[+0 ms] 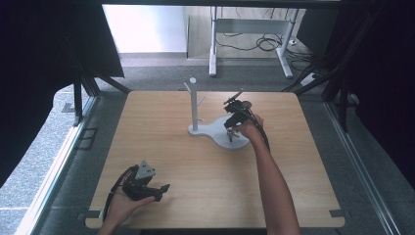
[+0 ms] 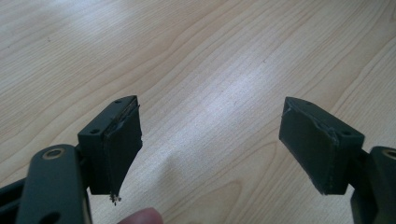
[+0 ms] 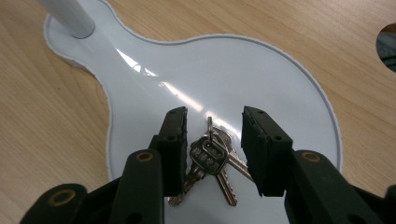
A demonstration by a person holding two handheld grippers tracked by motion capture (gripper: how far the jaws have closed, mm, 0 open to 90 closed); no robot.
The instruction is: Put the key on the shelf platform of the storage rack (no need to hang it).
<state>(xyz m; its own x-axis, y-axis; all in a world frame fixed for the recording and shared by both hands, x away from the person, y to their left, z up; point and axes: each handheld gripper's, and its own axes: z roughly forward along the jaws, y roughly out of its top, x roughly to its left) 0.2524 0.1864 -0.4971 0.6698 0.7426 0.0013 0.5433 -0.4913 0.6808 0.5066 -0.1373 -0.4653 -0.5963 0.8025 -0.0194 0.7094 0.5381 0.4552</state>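
At about 7 o'clock on the pale wooden table [image 1: 161, 147], nearest the person, the left gripper [image 1: 159, 190] rests low in the left hand [image 1: 122, 205]; in the left gripper view its jaws stand wide apart over bare wood grain with nothing between them. Farther off, at about 1 o'clock from the table's centre, the right gripper [image 3: 212, 144] points down over the glossy white pear-shaped base [image 3: 280, 88] of a white peg stand [image 1: 194, 105]. Its jaws are partly parted, 1 on each side of a small bunch of silver metal keys on a ring [image 3: 212, 161] lying flat on the base's wide lobe; whether the pads touch the keys cannot be told. By appearance the bunch is light, rigid and loose-jointed, likely to splay or slide on the smooth base. The upstanding ring or the stacked key heads seem the best place to take hold. Faint stamping shows on 1 key head; it cannot be read.
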